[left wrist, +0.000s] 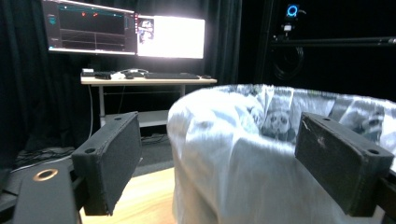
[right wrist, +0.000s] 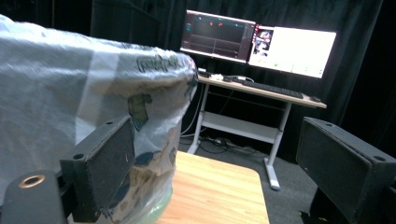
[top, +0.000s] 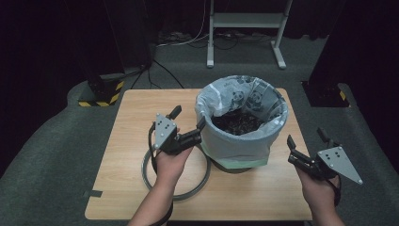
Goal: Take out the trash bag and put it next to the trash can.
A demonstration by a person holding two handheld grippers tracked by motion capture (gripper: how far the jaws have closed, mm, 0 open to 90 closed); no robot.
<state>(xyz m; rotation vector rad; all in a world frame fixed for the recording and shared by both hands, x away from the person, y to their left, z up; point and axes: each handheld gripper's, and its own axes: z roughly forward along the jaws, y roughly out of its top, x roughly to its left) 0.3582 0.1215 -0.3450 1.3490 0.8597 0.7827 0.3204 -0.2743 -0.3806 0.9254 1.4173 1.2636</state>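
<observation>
tabletop point(top: 136, 106) carrying lined bin point(top: 241, 123) right of centre, metal ring point(top: 175, 173) beside. left hand-held gripper point(top: 189, 118) wide open, empty, at liner rim point(left wrist: 219, 100); right hand-held gripper point(top: 308, 140) open, empty, apart. risk: thin liner tearing or slipping if pinched unevenly.

One bin point(top: 240, 141), one ring point(top: 176, 172), seemingly.

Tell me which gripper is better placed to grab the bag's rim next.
Probably the left gripper: its open jaws sit right at the panda bag rim, while the right gripper hangs open, clear of the bin.
</observation>
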